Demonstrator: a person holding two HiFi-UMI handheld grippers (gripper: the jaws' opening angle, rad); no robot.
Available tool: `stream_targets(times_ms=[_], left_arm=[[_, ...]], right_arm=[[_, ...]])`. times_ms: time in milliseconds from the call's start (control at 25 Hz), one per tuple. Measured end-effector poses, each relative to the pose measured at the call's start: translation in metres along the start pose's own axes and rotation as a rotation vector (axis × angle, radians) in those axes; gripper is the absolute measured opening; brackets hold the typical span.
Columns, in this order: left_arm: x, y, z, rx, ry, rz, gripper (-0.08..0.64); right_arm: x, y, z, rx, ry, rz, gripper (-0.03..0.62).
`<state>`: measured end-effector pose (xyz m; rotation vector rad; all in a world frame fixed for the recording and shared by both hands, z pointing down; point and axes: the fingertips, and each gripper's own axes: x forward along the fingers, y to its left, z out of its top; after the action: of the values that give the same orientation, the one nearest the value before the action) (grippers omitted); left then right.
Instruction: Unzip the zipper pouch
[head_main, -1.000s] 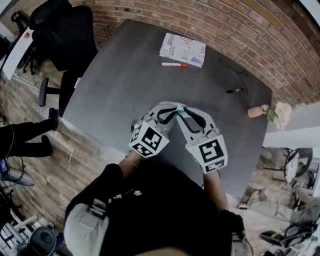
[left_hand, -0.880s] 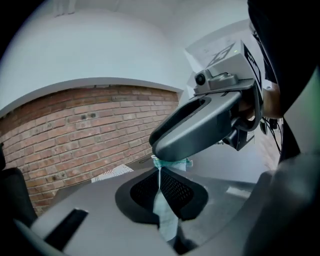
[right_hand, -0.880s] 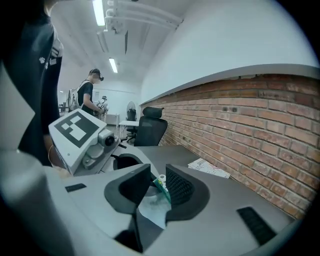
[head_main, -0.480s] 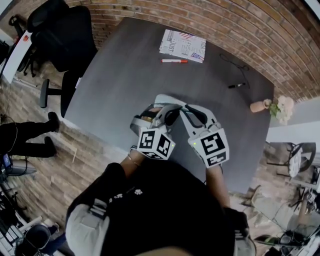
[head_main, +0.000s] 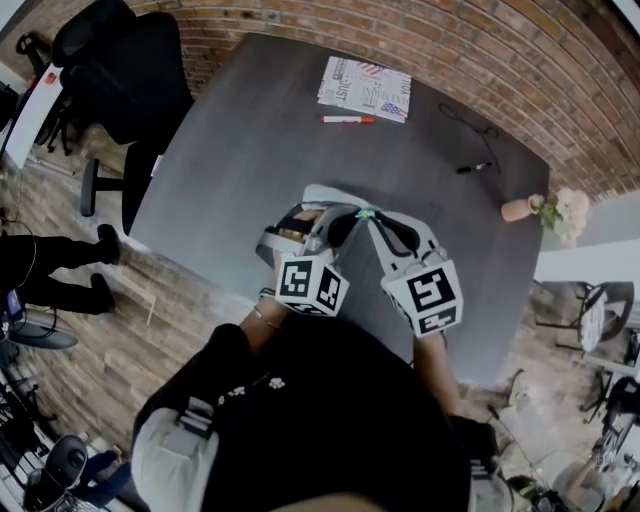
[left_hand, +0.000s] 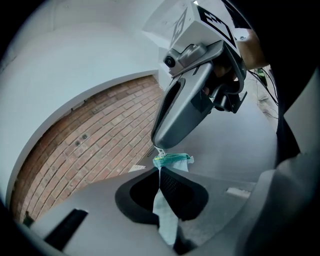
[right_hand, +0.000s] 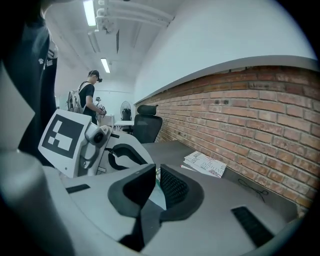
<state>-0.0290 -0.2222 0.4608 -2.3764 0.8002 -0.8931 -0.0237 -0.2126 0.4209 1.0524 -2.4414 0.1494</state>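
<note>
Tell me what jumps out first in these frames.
Both grippers meet over the near edge of the dark table. The left gripper is clamped on a pale teal zipper pouch. The right gripper sits at the pouch's top, its jaws having just been closing onto the zipper pull. At the far side of the table lie a printed booklet and a red marker.

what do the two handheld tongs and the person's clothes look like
Left tongs and right tongs match: light grey moulded shells with dark oval cut-outs, black textured pads, and a white cube printed with black square markers each. The person wears a black top and a thin bracelet.
</note>
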Motion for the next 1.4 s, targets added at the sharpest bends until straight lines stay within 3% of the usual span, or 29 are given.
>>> stream_targets(times_ms=[200,560,800,1080,1400], left_arm=[[-0.002,0.0,-0.005,0.04,0.022,0.011,0.008],[-0.005,0.0,-0.004,0.112,0.033,0.019,0.008],[-0.006,-0.005,0.001,0.153,0.021,0.008,0.008],[-0.006,-0.006,0.002,0.086,-0.014,-0.011,0.008],[-0.004,-0.006,0.005,0.048,-0.032,-0.022,0.008]], right_arm=[[0.001,-0.01,-0.01,0.037,-0.027,-0.004,0.035],[0.002,-0.01,-0.013,0.235,-0.113,0.091,0.032],[0.005,-0.003,-0.017,0.211,-0.082,0.11,0.026],[0.004,-0.007,-0.018,0.244,-0.092,0.108,0.006],[0.003,-0.011,-0.018,0.207,-0.089,0.075,0.003]])
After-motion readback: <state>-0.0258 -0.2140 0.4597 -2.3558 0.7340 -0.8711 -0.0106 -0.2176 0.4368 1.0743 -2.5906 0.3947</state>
